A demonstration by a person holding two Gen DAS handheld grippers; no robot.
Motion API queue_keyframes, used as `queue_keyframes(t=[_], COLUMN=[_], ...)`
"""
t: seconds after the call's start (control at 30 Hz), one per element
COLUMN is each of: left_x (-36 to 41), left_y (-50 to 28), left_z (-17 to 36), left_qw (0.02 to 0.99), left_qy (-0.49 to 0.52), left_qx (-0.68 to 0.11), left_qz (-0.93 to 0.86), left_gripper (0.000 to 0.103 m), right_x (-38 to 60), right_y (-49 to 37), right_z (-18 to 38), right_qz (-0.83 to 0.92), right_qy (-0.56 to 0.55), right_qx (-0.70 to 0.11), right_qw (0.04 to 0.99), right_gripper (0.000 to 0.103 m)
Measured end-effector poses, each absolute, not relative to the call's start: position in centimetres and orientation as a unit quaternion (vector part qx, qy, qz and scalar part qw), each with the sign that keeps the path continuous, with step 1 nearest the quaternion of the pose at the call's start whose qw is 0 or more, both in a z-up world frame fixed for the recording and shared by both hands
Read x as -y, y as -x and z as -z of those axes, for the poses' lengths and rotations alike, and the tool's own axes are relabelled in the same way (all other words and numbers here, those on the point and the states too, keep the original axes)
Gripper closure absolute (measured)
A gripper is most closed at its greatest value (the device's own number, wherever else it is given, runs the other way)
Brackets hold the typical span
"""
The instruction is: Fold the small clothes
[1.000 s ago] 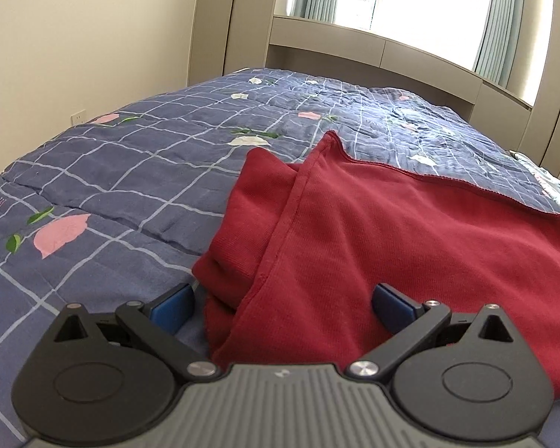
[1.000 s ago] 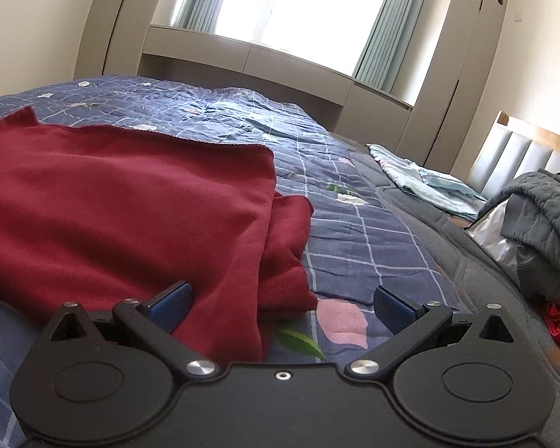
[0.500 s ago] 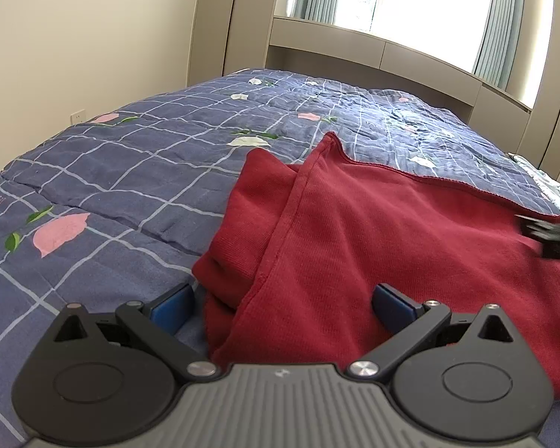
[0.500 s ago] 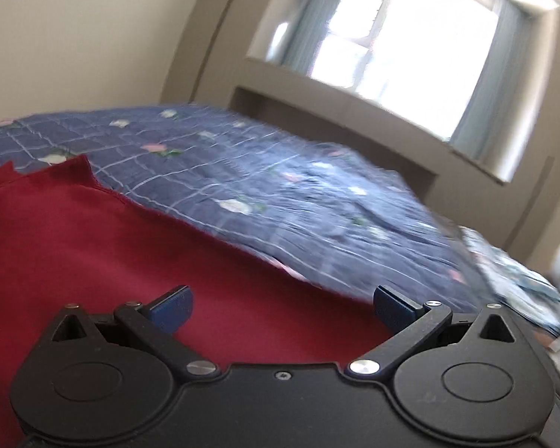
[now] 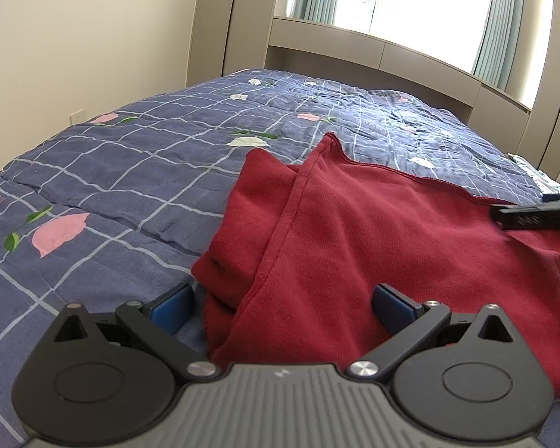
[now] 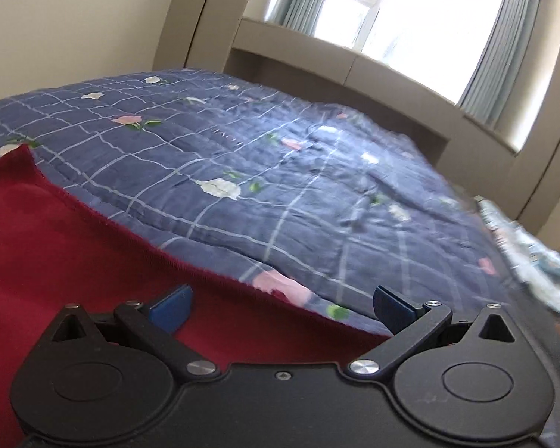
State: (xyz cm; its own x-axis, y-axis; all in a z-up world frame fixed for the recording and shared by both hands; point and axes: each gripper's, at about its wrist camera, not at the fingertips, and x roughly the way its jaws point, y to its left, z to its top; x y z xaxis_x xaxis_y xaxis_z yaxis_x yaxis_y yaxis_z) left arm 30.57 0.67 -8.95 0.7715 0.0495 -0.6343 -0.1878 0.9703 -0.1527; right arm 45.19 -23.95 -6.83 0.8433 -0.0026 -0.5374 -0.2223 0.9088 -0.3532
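The left gripper (image 5: 282, 304) is spread wide with its 2 fingers straddling the near left corner of the red garment (image 5: 373, 239), which lies flat on the bed (image 5: 138, 156) with its long axis running rightward from that corner. The right gripper (image 6: 282, 304), also spread and empty, hovers over the garment's far hem, so each gripper looks nearest its own end.
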Motion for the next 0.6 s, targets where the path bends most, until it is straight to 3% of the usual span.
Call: queue_keyframes(t=[0.3,0.6], left_x=[-0.7,-0.8], left_y=[-30.6,-30.6], left_z=[8.9,9.0], left_qw=[0.936,0.936], left_qy=[0.107,0.108], left_qx=[-0.331,-0.330], left_qz=[-0.062,-0.062], left_gripper=[0.000,0.000], right_x=[22.9,21.0], right_y=[-31.9,-28.2], right_z=[4.4,7.8], right_qz=[-0.117,-0.061], right_qy=[0.216,0.195], right_qx=[-0.248,-0.242], right_qw=[0.937,0.949], right_gripper=[0.001,0.001])
